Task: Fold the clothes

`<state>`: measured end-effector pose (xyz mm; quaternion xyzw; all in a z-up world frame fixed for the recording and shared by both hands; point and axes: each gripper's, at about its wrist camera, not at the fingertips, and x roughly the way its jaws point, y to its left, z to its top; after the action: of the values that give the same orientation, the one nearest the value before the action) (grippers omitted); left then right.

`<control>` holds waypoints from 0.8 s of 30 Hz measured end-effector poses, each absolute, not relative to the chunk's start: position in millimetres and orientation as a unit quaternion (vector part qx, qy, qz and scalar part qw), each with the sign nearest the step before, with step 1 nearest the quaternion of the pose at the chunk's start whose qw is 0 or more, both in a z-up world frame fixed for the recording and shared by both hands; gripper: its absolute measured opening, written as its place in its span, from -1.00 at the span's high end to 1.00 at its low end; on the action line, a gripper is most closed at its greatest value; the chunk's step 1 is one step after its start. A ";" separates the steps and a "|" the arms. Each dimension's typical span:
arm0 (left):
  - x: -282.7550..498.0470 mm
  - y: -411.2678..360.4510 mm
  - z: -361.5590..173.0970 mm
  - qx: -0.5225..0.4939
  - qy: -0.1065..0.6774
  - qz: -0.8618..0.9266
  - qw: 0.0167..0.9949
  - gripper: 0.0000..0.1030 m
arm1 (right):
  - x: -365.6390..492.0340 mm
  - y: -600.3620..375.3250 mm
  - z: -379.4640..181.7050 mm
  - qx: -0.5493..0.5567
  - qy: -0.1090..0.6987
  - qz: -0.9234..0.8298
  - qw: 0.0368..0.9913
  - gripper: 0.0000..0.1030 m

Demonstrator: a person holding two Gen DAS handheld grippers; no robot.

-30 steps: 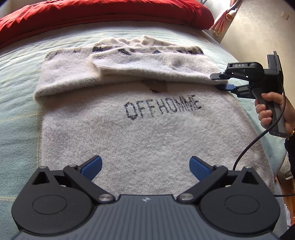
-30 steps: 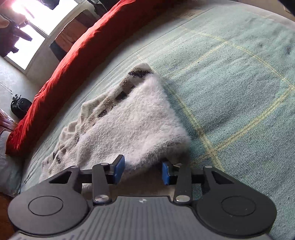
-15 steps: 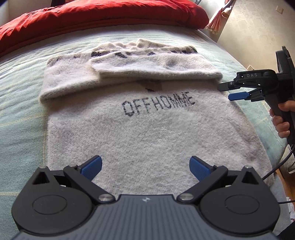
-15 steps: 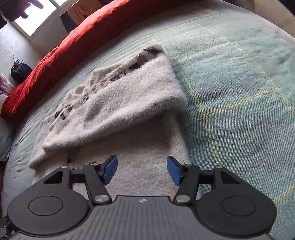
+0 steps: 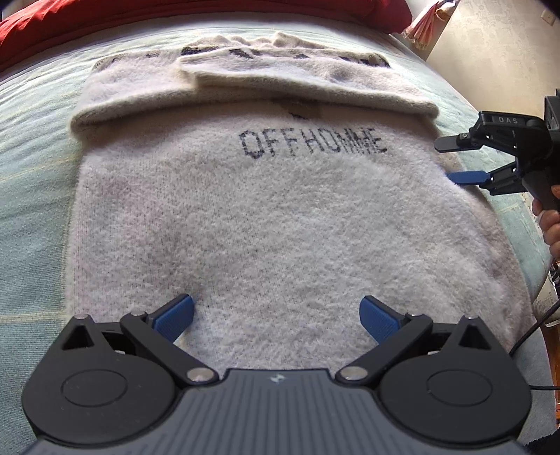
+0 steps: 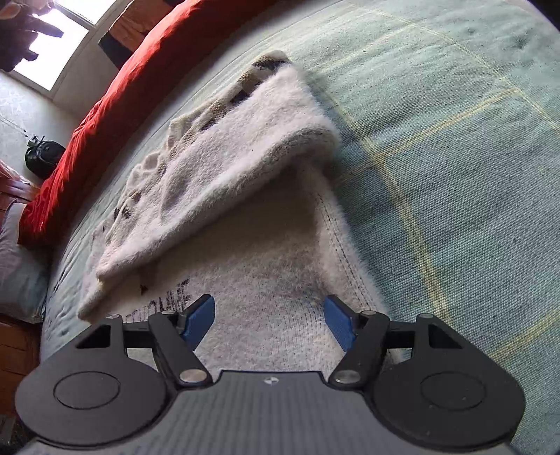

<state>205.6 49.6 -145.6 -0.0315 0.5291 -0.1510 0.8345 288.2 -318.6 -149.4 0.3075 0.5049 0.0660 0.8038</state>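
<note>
A fuzzy white sweater point(image 5: 273, 224) lettered OFFHOMME lies flat on the bed, both sleeves point(image 5: 252, 87) folded across its upper part. My left gripper point(image 5: 276, 315) stands open low over the sweater's lower middle, nothing between its blue pads. My right gripper point(image 5: 451, 159) hovers at the sweater's right edge below the folded sleeve, a hand point(image 5: 551, 224) on its handle. In the right wrist view the right gripper point(image 6: 269, 320) has its jaws opening over the sweater's side seam point(image 6: 341, 245), gripping nothing. The folded sleeve point(image 6: 224, 161) lies just ahead of it.
A pale green bed cover point(image 6: 455, 157) with thin yellow lines spreads around the sweater. A red duvet point(image 5: 175, 10) runs along the bed's far side. The bed's right edge and the floor point(image 5: 490, 52) lie beyond the right gripper. A cable point(image 5: 528, 336) hangs from it.
The right gripper let go of the folded sleeve, opened wider and drew back along the sweater's right edge. The left gripper moved a little closer over the sweater, still open.
</note>
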 end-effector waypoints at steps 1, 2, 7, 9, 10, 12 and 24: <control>205.0 51.1 -145.2 -0.035 0.529 -0.150 0.834 -0.96 | 285.3 -318.5 -149.3 0.306 0.505 0.065 0.805 -0.42; 204.4 52.0 -144.4 -0.038 0.529 -0.149 0.835 -0.96 | 282.4 -317.9 -148.9 0.303 0.505 0.063 0.806 -0.42; 201.6 52.0 -135.6 -0.046 0.530 -0.143 0.835 -0.96 | 271.4 -312.1 -137.4 0.291 0.513 0.062 0.805 -0.43; 200.2 50.7 -131.2 -0.053 0.525 -0.149 0.836 -0.96 | 267.6 -312.9 -133.0 0.308 0.512 0.072 0.798 -0.51; 199.6 49.2 -130.1 -0.055 0.523 -0.153 0.837 -0.96 | 266.6 -312.8 -133.5 0.312 0.514 0.075 0.795 -0.52; 199.2 46.1 -131.7 -0.053 0.525 -0.155 0.835 -0.96 | 265.3 -311.6 -135.9 0.310 0.521 0.075 0.792 -0.53; 181.5 57.3 -145.6 -0.059 0.532 -0.153 0.831 -0.98 | 240.8 -315.2 -151.6 0.313 0.529 0.067 0.786 -0.54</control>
<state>181.5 57.3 -145.6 -0.0595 0.5319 -0.1526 0.8308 240.8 -315.2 -151.6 0.3131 0.5292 0.0668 0.7858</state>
